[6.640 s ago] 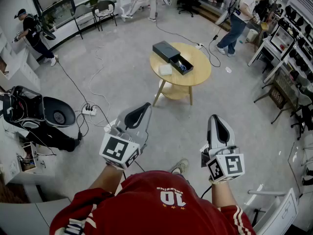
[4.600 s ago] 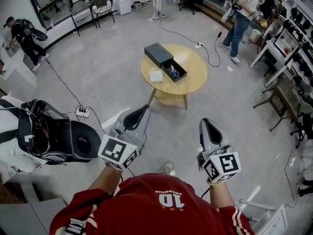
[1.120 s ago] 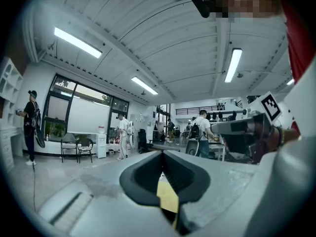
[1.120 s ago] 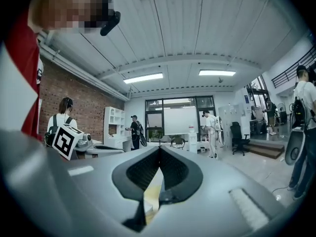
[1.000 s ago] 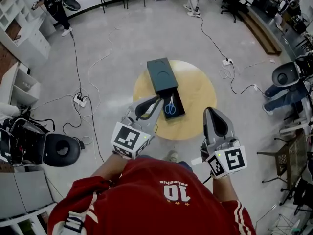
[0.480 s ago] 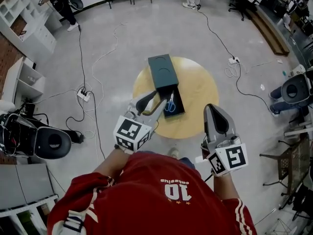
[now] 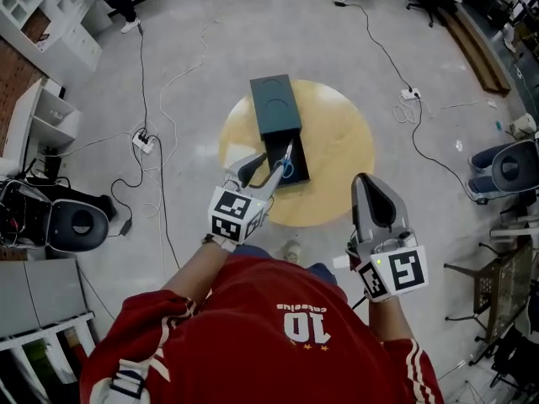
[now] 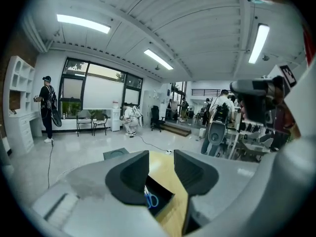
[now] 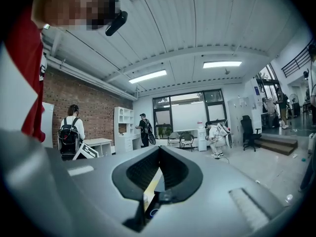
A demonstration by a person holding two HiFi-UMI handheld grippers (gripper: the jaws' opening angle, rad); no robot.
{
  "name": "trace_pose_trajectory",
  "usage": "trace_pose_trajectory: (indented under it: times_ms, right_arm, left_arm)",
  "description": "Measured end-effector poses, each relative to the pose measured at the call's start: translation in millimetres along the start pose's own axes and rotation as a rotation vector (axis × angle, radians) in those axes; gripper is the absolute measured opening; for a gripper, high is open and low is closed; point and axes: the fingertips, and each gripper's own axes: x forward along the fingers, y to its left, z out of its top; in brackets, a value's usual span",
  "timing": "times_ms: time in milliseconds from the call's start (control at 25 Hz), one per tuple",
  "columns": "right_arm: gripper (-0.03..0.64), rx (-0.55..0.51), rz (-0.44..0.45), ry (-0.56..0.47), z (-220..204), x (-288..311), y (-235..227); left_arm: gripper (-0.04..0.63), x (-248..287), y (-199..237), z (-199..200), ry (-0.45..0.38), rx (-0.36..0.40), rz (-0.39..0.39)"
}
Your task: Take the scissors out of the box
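A dark box [image 7: 275, 106] lies on the round wooden table [image 7: 337, 154], with its tray [image 7: 296, 175] pulled out toward me. Blue-handled scissors [image 7: 287, 169] lie in that tray. My left gripper [image 7: 271, 168] hangs over the tray's near left side; its jaws have just been opening and stand open with nothing between them. In the left gripper view the scissors [image 8: 151, 200] show through the gap of the left gripper [image 8: 161, 157]. My right gripper [image 7: 364, 182] is shut, off the table's near right edge, apart from the box. The right gripper [image 9: 159, 151] points level toward the tray.
Cables and a power strip [image 7: 143, 141] run over the floor left of the table. A black chair [image 7: 74, 224] and white shelves [image 7: 38, 112] stand at the left, another chair [image 7: 514, 165] at the right. Several people stand far off by the windows.
I have come up to the table. My left gripper has gone forward and down over the open tray, and its jaws have spread. The right gripper has shifted a little forward.
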Motion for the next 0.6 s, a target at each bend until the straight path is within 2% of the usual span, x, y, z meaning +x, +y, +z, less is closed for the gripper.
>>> trace_pose_trajectory:
  times_ms: [360, 600]
  right_arm:
    - [-0.011, 0.0, 0.053, 0.023, -8.4, -2.5, -8.4]
    - [-0.011, 0.012, 0.073, 0.041, -14.9, -0.8, -17.9]
  left_arm:
    - [0.158, 51.6, 7.0, -74.3, 0.118, -0.062, 0.084]
    - [0.158, 89.2, 12.6, -128.7, 0.26, -0.063, 0.101]
